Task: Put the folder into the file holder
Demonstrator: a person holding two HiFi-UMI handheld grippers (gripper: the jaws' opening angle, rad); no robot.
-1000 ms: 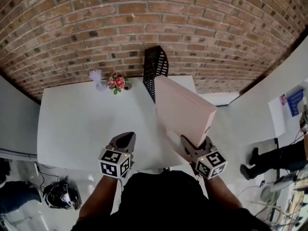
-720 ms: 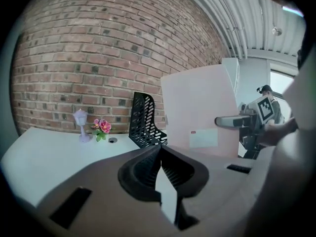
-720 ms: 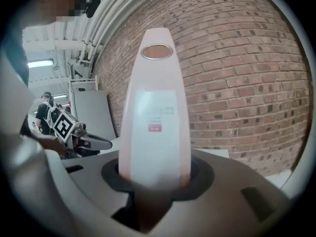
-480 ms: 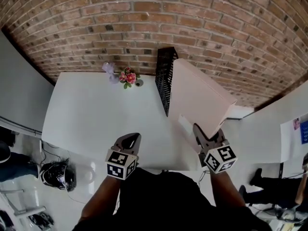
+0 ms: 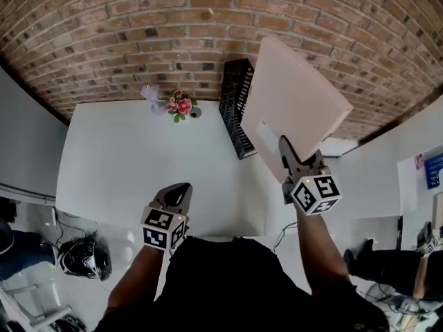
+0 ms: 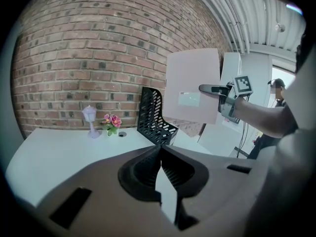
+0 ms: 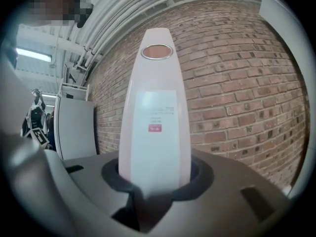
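Note:
In the head view my right gripper point(image 5: 292, 159) is shut on the lower edge of the pale pink folder point(image 5: 297, 99). It holds the folder up in the air, tilted, just right of the black mesh file holder point(image 5: 234, 106). That holder stands at the back right of the white table point(image 5: 131, 171). The right gripper view looks along the labelled spine of the folder point(image 7: 155, 132), which is wedged between the jaws of the right gripper point(image 7: 155, 177). My left gripper point(image 5: 178, 194) hovers at the table's near edge, shut and empty. The left gripper view shows the file holder point(image 6: 154, 117) with the folder point(image 6: 192, 85) above it.
A small lilac lamp ornament point(image 5: 150, 95) and a pot of pink flowers point(image 5: 180, 106) stand at the table's back edge by the brick wall point(image 5: 138, 40). A helmet-like object point(image 5: 83, 258) lies on the floor at the left. A person point(image 6: 279, 90) stands far right.
My right gripper has lifted the folder higher and carried it toward the wall, so it now rises beside the file holder. The left gripper has barely shifted.

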